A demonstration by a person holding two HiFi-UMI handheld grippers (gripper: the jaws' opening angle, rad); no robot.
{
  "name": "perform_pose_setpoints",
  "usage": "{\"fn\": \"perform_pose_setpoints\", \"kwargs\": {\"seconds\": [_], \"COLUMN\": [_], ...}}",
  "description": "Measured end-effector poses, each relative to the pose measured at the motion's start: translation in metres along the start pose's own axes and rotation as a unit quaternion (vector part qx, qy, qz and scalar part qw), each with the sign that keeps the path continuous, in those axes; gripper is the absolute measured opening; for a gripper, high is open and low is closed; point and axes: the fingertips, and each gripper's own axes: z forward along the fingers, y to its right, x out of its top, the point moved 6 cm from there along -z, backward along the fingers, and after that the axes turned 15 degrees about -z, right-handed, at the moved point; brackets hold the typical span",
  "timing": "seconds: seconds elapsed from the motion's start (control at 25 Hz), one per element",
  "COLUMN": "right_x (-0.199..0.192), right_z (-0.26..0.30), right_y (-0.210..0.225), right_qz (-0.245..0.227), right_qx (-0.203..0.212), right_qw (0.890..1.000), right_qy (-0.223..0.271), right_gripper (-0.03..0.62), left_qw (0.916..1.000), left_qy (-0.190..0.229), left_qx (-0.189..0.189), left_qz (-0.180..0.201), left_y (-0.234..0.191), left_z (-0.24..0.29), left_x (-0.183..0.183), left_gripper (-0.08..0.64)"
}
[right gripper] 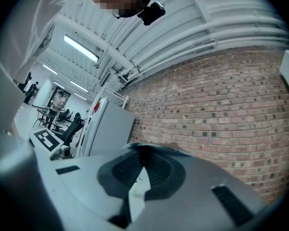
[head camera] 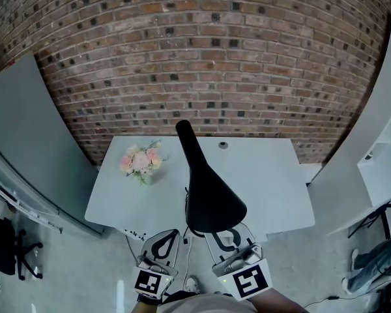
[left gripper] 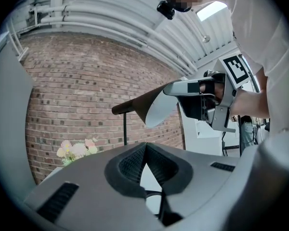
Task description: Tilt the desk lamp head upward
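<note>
Desk lamp head (head camera: 208,194) stands out over the near half of the white desk (head camera: 274,175), black outside, pale inside, and its wide end points back toward the person. The right gripper (head camera: 227,238) is right at that near rim. From the left gripper view you can see it (left gripper: 176,88) meeting the edge of the shade (left gripper: 144,105). Its own view shows the jaws pinched together at the tips (right gripper: 143,158) on that rim, a dark arc lying just past them. The left gripper (head camera: 164,240) hangs off the desk's front edge, just beside the lamp. Its jaw tips (left gripper: 145,150) touch, with nothing between them. Pink and white flowers (head camera: 141,161) sit at the desk's left, well apart from the lamp, and a brick wall (head camera: 195,44) is behind.
</note>
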Motion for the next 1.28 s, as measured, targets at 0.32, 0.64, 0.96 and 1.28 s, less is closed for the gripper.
{"fn": "perform_pose_setpoints", "kwargs": {"seconds": [0.32, 0.64, 0.96, 1.28], "right_x": [0.015, 0.020, 0.026, 0.031], "right_z": [-0.007, -0.006, 0.000, 0.004], "right_y": [0.010, 0.015, 0.018, 0.017], "right_qz": [0.010, 0.010, -0.005, -0.001], "right_qx": [0.005, 0.011, 0.015, 0.018], "right_qw": [1.000, 1.000, 1.000, 0.999], "right_qy": [0.014, 0.024, 0.026, 0.028], "right_gripper": [0.015, 0.015, 0.016, 0.015], "left_qw": [1.0000, 0.9999, 0.9999, 0.9999], "left_qy": [0.007, 0.008, 0.007, 0.012], "left_qx": [0.006, 0.010, 0.012, 0.007], "left_qz": [0.002, 0.008, 0.006, 0.008], "left_y": [0.011, 0.018, 0.017, 0.015], "left_z": [-0.003, -0.005, -0.008, -0.008], "left_x": [0.004, 0.006, 0.006, 0.011], "left_gripper": [0.006, 0.006, 0.006, 0.006]}}
